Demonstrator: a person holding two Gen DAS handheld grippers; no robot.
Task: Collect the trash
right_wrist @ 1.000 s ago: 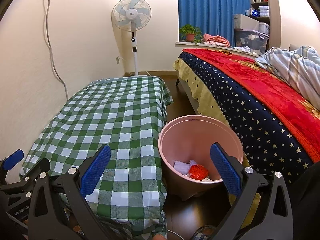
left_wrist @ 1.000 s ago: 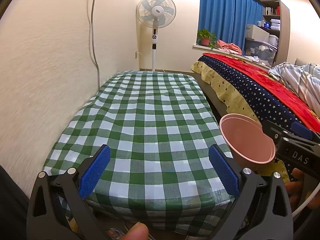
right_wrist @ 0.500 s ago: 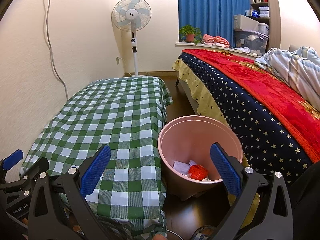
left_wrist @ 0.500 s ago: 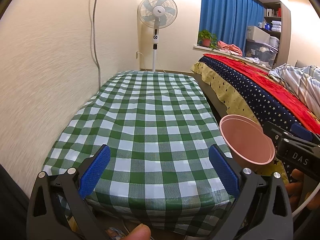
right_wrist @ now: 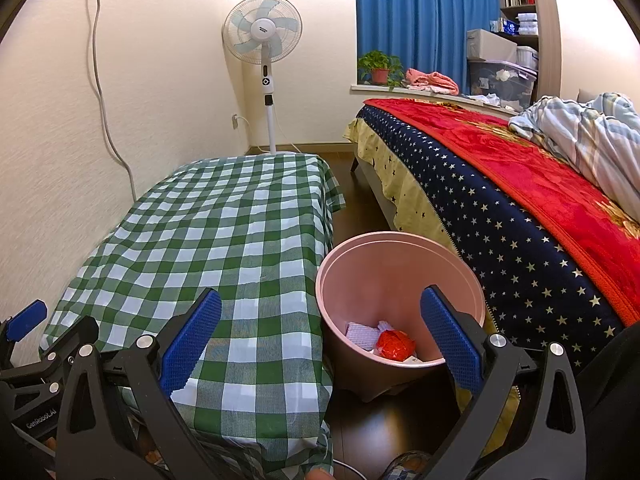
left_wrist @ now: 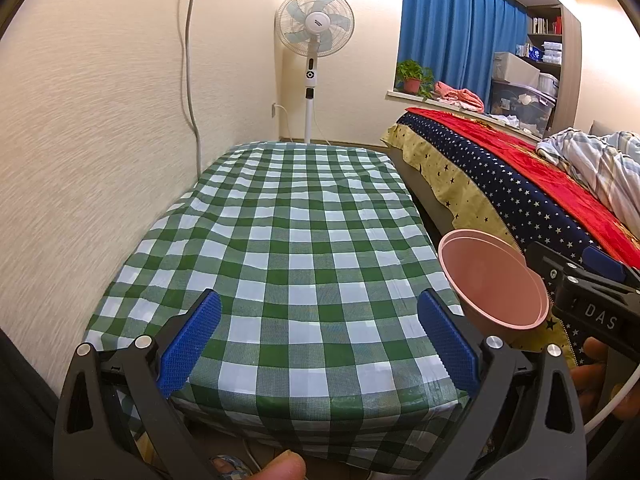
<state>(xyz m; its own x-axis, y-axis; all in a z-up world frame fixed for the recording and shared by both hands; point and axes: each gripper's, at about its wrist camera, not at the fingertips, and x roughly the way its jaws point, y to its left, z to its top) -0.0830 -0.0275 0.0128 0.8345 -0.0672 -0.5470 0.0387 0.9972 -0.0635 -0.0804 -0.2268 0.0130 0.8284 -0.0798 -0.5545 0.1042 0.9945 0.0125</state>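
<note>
- The pink bin [right_wrist: 400,268] is a round, smooth-walled plastic tub that stands on the dark floor [right_wrist: 384,420] in the narrow gap between the bench [right_wrist: 224,240] and the bed [right_wrist: 500,200], just beside both.
- At its bottom lie a crumpled red wrapper [right_wrist: 395,344] and a pale purple-white piece of paper [right_wrist: 362,335] — the two touch, with more white scraps under them.
- The bench is covered with a green-and-white checked cloth [left_wrist: 288,256] that hangs over its edges.
- The left gripper [left_wrist: 320,340] is spread wide, its blue pads [left_wrist: 188,340] well apart with nothing between them; it hovers over the near end of the checked cloth and touches nothing.
- The right gripper [right_wrist: 320,340] is likewise released and wide, holding nothing; in its own view one pad sits over the cloth and the other over the bin's near rim.
- In the left wrist view the bin's inside bottom is hidden — only its rim and upper wall [left_wrist: 492,284] show, and the right gripper's black body [left_wrist: 592,292] overlaps the bin's right side.
- In the right wrist view the bin's base is partly hidden behind the gripper's right finger, and the white scraps are too small to identify.
- A fingertip [left_wrist: 280,466] and part of a slipper are cut off at the lower edge of the left wrist view.
</note>
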